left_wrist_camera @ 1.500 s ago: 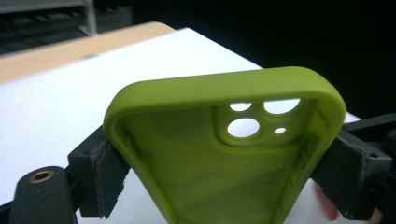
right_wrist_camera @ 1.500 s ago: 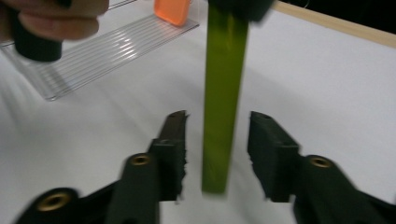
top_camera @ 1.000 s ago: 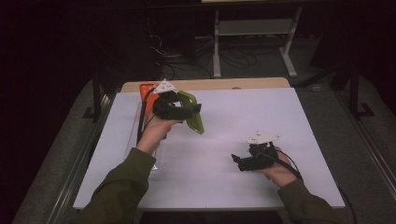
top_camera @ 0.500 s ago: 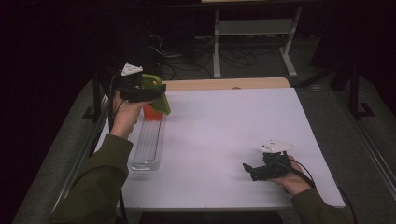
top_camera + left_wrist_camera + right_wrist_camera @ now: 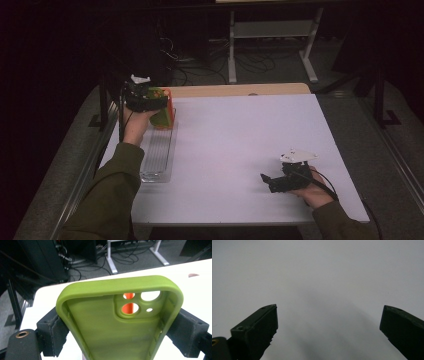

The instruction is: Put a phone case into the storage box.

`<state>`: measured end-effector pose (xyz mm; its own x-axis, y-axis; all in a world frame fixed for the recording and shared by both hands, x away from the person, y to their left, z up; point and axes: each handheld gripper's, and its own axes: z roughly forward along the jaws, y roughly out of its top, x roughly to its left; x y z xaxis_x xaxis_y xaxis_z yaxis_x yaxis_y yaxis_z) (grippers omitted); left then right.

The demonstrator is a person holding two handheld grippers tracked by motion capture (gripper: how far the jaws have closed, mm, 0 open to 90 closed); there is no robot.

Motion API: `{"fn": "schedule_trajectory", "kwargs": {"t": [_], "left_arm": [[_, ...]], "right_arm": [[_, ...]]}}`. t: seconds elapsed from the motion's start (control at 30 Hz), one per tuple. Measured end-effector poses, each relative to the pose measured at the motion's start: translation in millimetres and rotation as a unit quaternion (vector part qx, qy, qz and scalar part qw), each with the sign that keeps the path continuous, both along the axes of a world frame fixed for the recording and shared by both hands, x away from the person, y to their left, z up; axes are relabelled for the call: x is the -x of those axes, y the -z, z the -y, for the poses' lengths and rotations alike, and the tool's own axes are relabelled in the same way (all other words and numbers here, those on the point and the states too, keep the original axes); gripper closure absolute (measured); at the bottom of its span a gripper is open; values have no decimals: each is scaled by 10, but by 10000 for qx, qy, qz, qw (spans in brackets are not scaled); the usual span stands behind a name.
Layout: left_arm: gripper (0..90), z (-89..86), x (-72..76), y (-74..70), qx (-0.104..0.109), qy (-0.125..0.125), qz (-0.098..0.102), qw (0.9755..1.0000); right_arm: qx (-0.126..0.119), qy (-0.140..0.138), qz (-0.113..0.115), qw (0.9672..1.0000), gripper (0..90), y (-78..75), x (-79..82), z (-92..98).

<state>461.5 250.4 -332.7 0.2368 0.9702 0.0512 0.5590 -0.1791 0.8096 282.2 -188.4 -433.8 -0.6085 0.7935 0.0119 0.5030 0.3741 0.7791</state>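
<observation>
Already the green phone case is gripped by the left gripper above the clear tray's far end, beside an orange case. Placement is judged unfinished. Well right of the tray, the right gripper is held open and empty.

Left tongs grip green phone case over far end of clear tray, beside orange item. Right tongs gape on white bench, near right.

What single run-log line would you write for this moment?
left gripper: shut on green phone case | over clear tray, orange case behind | right gripper: open, empty, low over white table
</observation>
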Motion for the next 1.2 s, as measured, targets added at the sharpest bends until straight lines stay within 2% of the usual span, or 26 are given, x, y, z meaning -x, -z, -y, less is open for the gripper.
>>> {"fn": "schedule_trajectory", "kwargs": {"t": [0.07, 0.1, 0.13, 0.27, 0.3, 0.4, 0.57, 0.73, 0.9, 0.97, 1.07, 1.2], "left_arm": [[135, 7, -34, 65, -35, -53, -54, 10000], [135, 18, -47, 96, 15, -103, -97, 9999], [135, 23, -59, 118, -59, -82, -127, 9999], [134, 70, -104, 218, -111, -114, -219, 9996], [133, 79, -114, 243, -220, -125, -270, 9993], [131, 78, -140, 311, -246, -167, -295, 9991], [115, 85, -154, 330, -282, -172, -249, 9991], [11, 61, -152, 322, -185, -70, -219, 9996], [0, 34, -113, 261, -88, 8, -91, 9999], [0, 11, -90, 228, -105, 80, -86, 9999], [0, -14, -48, 191, -23, 253, -118, 9996], [0, -5, 57, 136, 25, 676, -133, 9976]], "right_arm": [[-11, 0, 26, 10000, 12, -3, -5, 2], [-13, 1, 26, 10000, 12, -4, -5, 2], [-11, 2, 29, 10000, 12, -5, -5, 1], [-16, 6, 47, 10000, 12, -12, -4, 3], [-21, 8, 41, 10000, 12, -14, -2, 3], [-24, 10, 52, 10000, 12, -19, 0, 10], [-34, 9, 72, 10000, 12, -21, 0, 21], [-41, 10, 56, 10000, 12, -23, 4, 15], [-42, 13, 60, 10000, 12, -23, 4, 16], [-42, 12, 60, 10000, 12, -23, 4, 16], [-39, 11, 65, 10000, 12, -23, 4, 14], [-57, 17, 71, 10000, 12, -23, 4, 9]]}}
